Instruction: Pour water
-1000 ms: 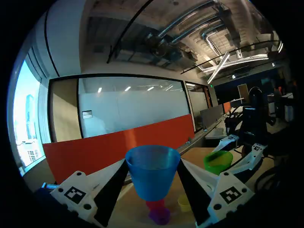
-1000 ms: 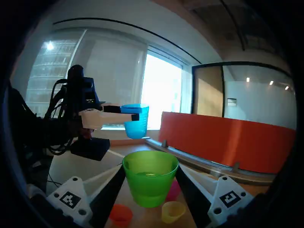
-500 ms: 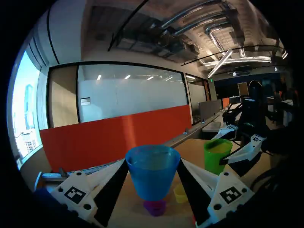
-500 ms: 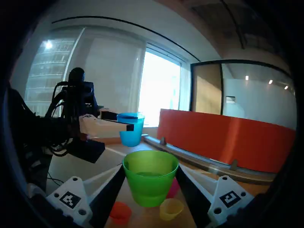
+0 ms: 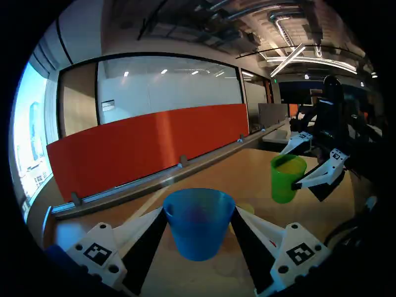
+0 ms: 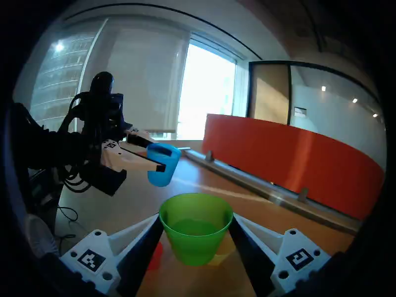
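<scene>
**A:** Between the fingers of my left hand-held gripper (image 5: pixel 198 214) sits the blue cup (image 5: pixel 199 230), one finger pressed to each side, held above the wooden surface (image 5: pixel 232 171).

**B:** And your other one?

**A:** My right hand-held gripper (image 6: pixel 196 220) clamps the green cup (image 6: pixel 196 233) the same way. What looks like liquid lies low inside it. I cannot tell what the blue cup holds.

**B:** Where are they against the orange panel (image 5: pixel 143 146)?

**A:** Both are on the near side of it, over the surface. In the left gripper view the green cup hangs to the right of the blue one, before the panel's far end. In the right gripper view the blue cup is up and to the left, tipped, with its mouth leaning toward the panel.

**B:** Do the cups touch?

**A:** No, they are apart.

**B:** Anything else before the panel?

**A:** A small red cup (image 6: pixel 155 256) stands on the surface below the green cup's left side. A metal rail (image 5: pixel 163 176) runs along the panel's foot.
</scene>
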Demonstrator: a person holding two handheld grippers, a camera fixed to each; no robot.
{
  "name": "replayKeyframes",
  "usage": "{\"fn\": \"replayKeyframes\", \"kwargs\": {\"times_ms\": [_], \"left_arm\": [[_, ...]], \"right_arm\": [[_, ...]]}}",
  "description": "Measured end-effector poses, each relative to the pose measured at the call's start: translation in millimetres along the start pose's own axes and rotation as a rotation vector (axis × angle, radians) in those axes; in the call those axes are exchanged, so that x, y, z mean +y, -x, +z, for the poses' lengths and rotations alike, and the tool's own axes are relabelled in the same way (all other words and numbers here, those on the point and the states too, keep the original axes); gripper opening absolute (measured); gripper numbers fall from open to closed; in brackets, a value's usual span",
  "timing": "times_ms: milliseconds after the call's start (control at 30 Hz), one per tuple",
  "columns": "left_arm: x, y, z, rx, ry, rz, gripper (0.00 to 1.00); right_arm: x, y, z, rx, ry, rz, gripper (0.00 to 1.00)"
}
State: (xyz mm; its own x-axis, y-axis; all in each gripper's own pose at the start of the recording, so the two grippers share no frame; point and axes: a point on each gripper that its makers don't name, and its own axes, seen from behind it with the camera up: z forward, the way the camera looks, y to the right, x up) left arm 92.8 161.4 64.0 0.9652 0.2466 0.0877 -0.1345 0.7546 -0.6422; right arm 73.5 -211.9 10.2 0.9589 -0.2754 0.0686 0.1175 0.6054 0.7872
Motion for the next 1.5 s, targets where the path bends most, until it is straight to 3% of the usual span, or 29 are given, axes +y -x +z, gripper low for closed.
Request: {"fn": "replayKeyframes", "kwargs": {"times_ms": [400,833,1500], "left_arm": [[12.7,62,17.7,-0.146,0.026,0.007,0.86],[18.9,112,24.1,-0.264,0.045,0.009,0.86],[24.2,150,37.9,-0.338,0.072,-0.025,0.87]], "right_arm": [[6,61,1.9,-0.145,-0.019,0.004,0.91],[7,106,7.3,-0.254,-0.038,0.016,0.91],[11,151,15.9,-0.349,-0.049,0.033,0.91]]}}
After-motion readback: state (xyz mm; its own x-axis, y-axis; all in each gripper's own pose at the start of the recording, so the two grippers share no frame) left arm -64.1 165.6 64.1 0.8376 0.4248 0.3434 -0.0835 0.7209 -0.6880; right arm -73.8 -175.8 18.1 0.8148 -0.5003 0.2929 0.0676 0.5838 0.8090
